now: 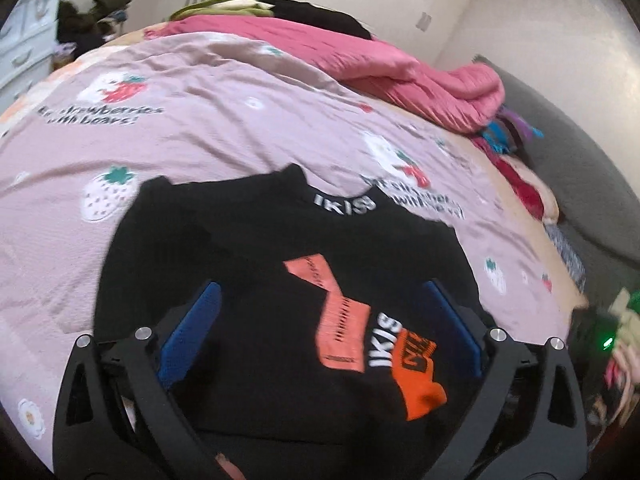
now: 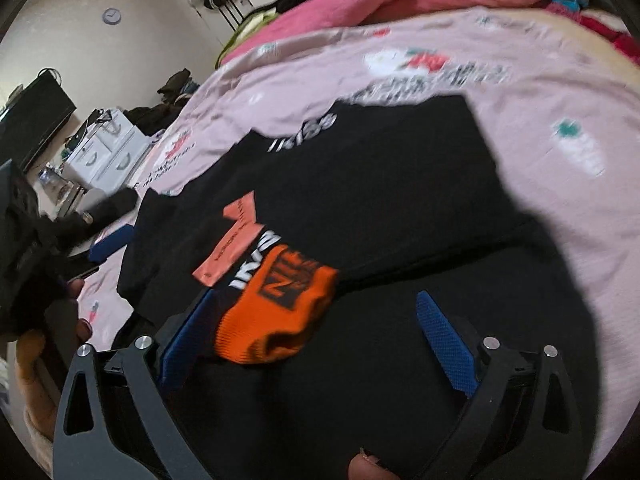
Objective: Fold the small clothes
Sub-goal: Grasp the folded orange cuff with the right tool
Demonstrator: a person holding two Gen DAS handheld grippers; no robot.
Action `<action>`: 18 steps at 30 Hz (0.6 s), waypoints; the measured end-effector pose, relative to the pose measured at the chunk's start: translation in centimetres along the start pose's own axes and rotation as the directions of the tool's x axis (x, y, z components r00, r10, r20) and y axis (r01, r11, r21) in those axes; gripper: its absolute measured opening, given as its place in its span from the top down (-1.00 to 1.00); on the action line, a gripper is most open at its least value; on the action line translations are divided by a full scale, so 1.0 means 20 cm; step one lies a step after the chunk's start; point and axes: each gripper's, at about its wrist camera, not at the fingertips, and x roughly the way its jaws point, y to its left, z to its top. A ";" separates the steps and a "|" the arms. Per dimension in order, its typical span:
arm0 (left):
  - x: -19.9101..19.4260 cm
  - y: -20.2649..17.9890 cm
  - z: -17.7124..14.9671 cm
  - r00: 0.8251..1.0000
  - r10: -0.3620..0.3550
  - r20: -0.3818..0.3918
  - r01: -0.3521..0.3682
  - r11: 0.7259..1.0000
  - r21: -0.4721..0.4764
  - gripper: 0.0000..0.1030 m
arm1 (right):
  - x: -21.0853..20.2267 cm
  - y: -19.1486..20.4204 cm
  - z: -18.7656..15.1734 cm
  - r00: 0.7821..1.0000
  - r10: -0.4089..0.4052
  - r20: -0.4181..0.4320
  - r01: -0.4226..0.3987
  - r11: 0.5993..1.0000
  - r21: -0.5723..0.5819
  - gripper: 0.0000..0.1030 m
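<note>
- The black sweater [image 1: 260,272] lies spread flat on the pink strawberry-print bedspread [image 1: 192,148], neckline pointing away from both tools, white "IKIS" lettering on the collar.
- The left gripper [image 1: 320,320] hangs right over the lower half of it, 2 blue pads [image 1: 192,332] spread wide, nothing pinched between them. The salmon and orange chest print [image 1: 360,328] sits in the gap between the pads, but the pads look clear of the cloth.
- The right gripper [image 2: 316,344] is over the near hem area, jaws also standing apart and empty of any grip. The orange cuff [image 2: 276,312] lies bunched just beside its left pad [image 2: 188,336], partly covering it; can't tell if they actually touch.
- So both tools are let go, and the sweater is just resting on the bed.
- Only the right wrist view shows the other gripper's blue pad [image 2: 110,242] at the sweater's far left edge, plus the person's hand [image 2: 48,320] wrapped around a handle, a white drawer unit [image 2: 106,148], a dark screen [image 2: 36,120] and a wall clock [image 2: 112,15].
- Only the left wrist view shows the full collar and shoulders, the rumpled pink quilt [image 1: 400,72] behind, and a grey headboard [image 1: 580,184] off to the right.
- Both views are a bit blurry.
</note>
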 end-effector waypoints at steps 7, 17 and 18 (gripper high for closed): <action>-0.08 0.14 0.05 0.999 0.013 0.043 -0.010 0.997 -0.072 -0.82 | 0.14 0.04 -0.01 1.000 -0.006 -0.026 0.006 1.000 0.013 0.03; -0.15 0.27 0.09 0.996 0.020 0.083 -0.007 0.989 -0.147 -0.82 | 0.00 0.17 0.06 0.997 0.043 0.061 -0.035 0.991 -0.130 0.83; -0.16 0.28 0.09 0.996 0.021 0.087 -0.007 0.988 -0.154 -0.82 | -0.03 0.20 0.08 0.996 0.049 0.076 -0.036 0.986 -0.161 0.83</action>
